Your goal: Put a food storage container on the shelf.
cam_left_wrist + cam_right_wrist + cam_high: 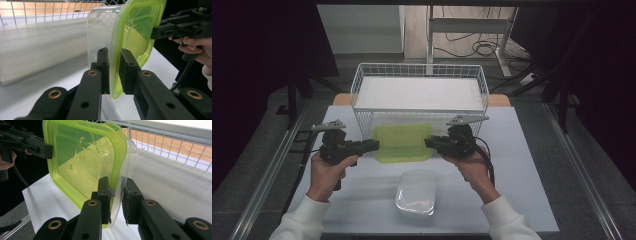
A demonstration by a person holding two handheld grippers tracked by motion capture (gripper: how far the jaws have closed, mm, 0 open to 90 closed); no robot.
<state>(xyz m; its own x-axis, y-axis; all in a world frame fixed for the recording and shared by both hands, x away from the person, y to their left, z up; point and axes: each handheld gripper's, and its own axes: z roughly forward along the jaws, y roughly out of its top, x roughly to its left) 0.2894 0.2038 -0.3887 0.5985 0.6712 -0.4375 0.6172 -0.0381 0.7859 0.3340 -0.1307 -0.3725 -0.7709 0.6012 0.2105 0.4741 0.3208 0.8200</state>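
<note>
A dim room with cables on the floor lies beyond the white bench (522,165). In the high view a white wire basket (419,95) stands at the bench's far side, a white sheet lining its bottom. Just in front of the basket a lidded container with a green lid (403,142) is held off the bench, lid up, its long axis running across from one hand to the other. The left tongs (376,145) grip its left end, the right tongs (428,142) its right end. Nearer the person than the basket, a clear empty tub (416,192) rests on the bench, well apart from the held one.

In the left gripper view the left tongs (114,72) are closed on the green rim (115,75), one jaw either side; the clear body (100,30) faces the basket wall (50,10), and the right tongs (156,32) clamp the far end.

In the right gripper view the right tongs (117,195) pinch the rim, green lid (82,162) on one side, clear body on the basket's (175,145) side; the left tongs (48,150) hold the far end.
</note>
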